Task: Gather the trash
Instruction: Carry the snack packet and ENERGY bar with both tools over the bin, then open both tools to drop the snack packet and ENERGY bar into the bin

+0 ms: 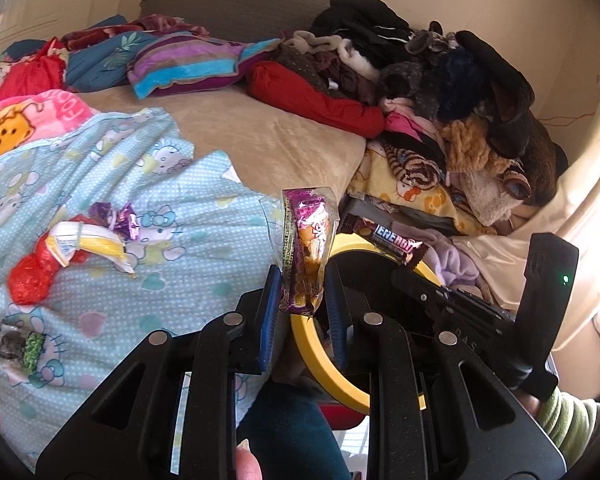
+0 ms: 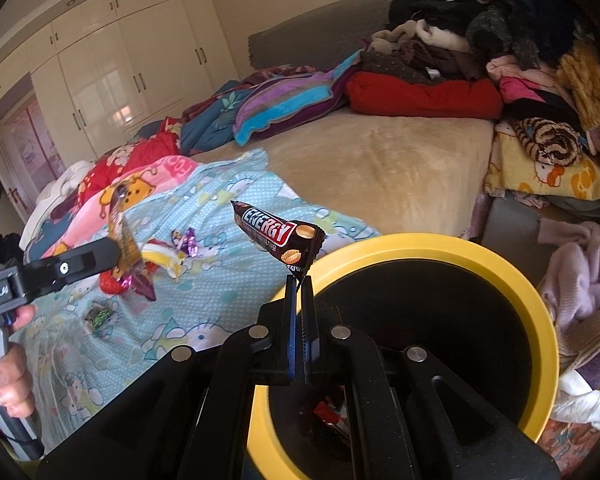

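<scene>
Looking along the left claw [image 1: 300, 300], its blue pads are pinched on a purple-and-orange snack wrapper [image 1: 308, 240] that stands upright between them, just in front of the yellow-rimmed trash bin [image 1: 312, 344]; beyond it the right claw's ENERGY bar wrapper [image 1: 388, 240] hangs over the bin's rim. Left on the Hello Kitty blanket [image 1: 180, 280] are a yellow-and-white wrapper [image 1: 88, 242], a crumpled red wrapper [image 1: 30, 280], small purple candy wrappers [image 1: 120, 218] and a green-and-grey wrapper [image 1: 22, 346]. From the right wrist, the right claw [image 2: 299, 280] is clamped nearly flat on the corner of the ENERGY wrapper, held at the near edge of the bin, whose dark inside already shows a red piece of trash [image 2: 330, 414]. I judge the task partway along: two pieces are ready to drop, several wait on the bed.
</scene>
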Available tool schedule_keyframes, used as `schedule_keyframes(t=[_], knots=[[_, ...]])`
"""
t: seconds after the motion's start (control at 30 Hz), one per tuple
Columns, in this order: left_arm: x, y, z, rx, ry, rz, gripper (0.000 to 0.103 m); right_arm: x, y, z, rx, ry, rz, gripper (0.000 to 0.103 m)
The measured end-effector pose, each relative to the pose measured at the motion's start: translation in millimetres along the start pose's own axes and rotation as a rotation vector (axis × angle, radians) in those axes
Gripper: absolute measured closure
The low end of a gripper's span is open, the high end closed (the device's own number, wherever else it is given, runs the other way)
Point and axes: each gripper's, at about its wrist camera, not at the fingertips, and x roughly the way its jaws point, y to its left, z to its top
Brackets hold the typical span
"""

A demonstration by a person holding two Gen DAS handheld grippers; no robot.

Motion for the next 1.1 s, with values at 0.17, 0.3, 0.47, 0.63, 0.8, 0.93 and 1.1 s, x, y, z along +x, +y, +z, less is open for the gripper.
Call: schedule_keyframes(t=[0.17,0.3,0.47,0.63,0.8,0.93,1.1], knots=[[5,-11,-3,0.021,0.009,-0.015,0.087,-3,-14,-1,0.023,-0.003,-0.021,0.100],[10,-21,-6,0.039,0.019,-0.030,0.087,-4,-24,-3,0.037,-0.004,-0.037,0.100],[16,-31,-9,0.062,0.031,-0.051,0.087,-7,-33,-5,0.049,-0.006,-0.053,0.100],[25,-44,-14,0.088,0.050,-0.071,0.087,-10,-43,-6,0.061,-0.009,-0.070,0.100],[36,-58,-18,0.115,0.075,-0.098,0.087,-12,-57,-8,0.079,0.001,-0.091,0.100],[46,-69,-21,0.147,0.093,-0.108,0.087,-12,-70,-11,0.102,0.009,-0.110,0.100],[57,-76,-25,0.169,0.114,-0.116,0.087,-13,-80,-14,0.114,0.015,-0.126,0.100]])
